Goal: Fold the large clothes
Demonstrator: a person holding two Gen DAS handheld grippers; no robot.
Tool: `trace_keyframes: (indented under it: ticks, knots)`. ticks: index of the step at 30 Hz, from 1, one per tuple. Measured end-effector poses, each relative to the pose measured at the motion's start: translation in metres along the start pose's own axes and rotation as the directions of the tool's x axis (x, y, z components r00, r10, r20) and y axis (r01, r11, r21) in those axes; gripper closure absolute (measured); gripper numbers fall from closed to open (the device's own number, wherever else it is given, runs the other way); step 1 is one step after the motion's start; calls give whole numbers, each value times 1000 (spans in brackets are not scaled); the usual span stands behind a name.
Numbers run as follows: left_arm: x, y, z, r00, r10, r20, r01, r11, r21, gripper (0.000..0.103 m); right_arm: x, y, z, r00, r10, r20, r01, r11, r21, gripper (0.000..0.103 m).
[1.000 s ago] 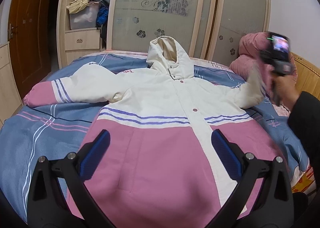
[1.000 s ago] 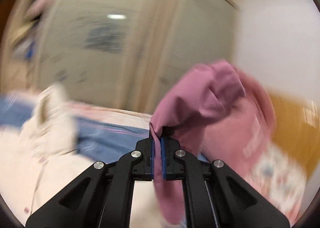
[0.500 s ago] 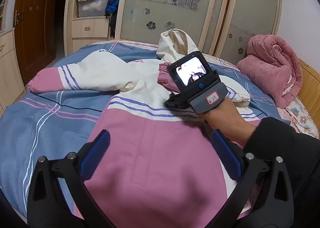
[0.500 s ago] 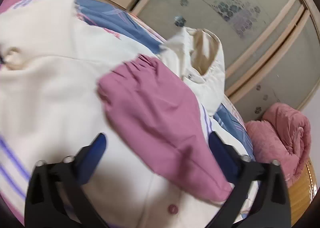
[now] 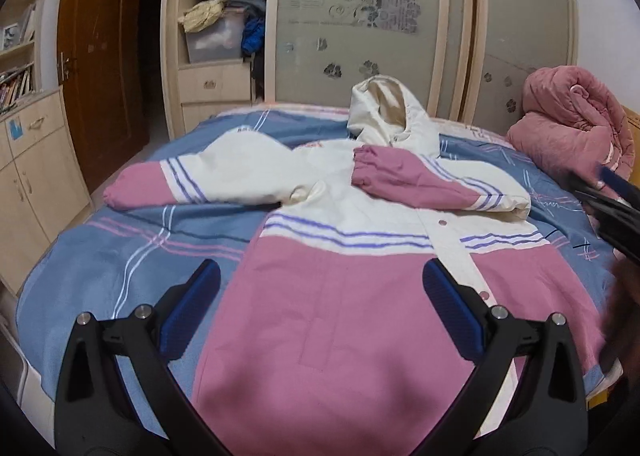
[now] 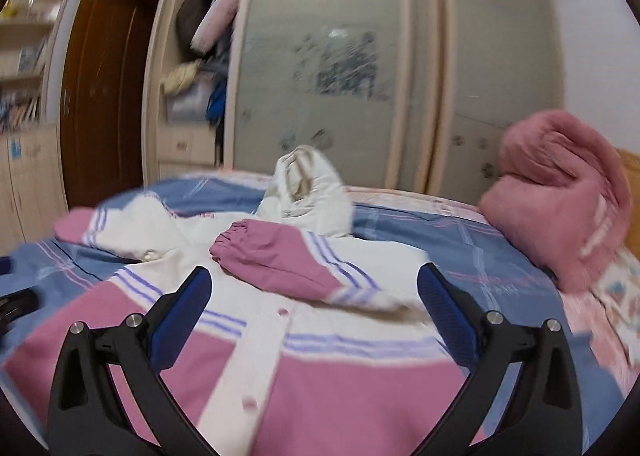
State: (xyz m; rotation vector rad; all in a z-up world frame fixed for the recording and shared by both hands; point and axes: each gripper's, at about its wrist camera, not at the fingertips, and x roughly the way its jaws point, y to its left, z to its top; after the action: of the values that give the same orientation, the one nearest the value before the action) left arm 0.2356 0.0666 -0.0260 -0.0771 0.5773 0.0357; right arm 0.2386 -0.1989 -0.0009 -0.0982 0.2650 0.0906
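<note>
A large hooded coat (image 5: 360, 296), white on top and pink below, lies face up on the bed; it also shows in the right wrist view (image 6: 320, 376). Its right sleeve (image 5: 420, 183) is folded across the chest, pink cuff near the collar, also seen in the right wrist view (image 6: 280, 260). Its left sleeve (image 5: 192, 179) lies spread out to the left. The hood (image 5: 392, 115) stands up at the far end. My left gripper (image 5: 320, 312) is open and empty above the pink hem. My right gripper (image 6: 312, 316) is open and empty above the coat's right side, and shows at the right edge of the left wrist view (image 5: 612, 203).
The bed has a blue striped sheet (image 5: 120, 264). A rolled pink quilt (image 5: 576, 123) lies at the far right by a wooden headboard. A wardrobe with frosted sliding doors (image 5: 360, 15) and open shelves stands behind. A wooden door and cabinet (image 5: 36, 159) are at the left.
My right gripper carried the right sleeve across the chest, let it go and opened, then drew back to the right. The left gripper stayed open over the hem.
</note>
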Motion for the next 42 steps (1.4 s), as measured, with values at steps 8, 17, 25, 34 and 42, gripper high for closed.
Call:
trace_keyframes:
  ticks: [8,17,25,34,42]
  knots:
    - [-11,-5,-10,1000,-29,0,29,999,-15,2,-79,-39,-57,996,-87,1,86,992,93,1]
    - [-23,-10,-34,997,29,74,-28,999,-20,2,-65,-58,-85,994,-44,-104,59,988,145,1]
    - [-7,-13,-49,999,34,23,-34,999,2,2,-64,-64,-88,992,-49,-112,67,985,159,1]
    - [0,-15,-55,999,-40,25,39,999,11,2,-61,-68,-94,991,-59,-123,78,984,159,1]
    - [8,-10,-42,986,-163,-31,163,987,0,2,-62,-62,-91,995,-35,-95,49,988,146,1]
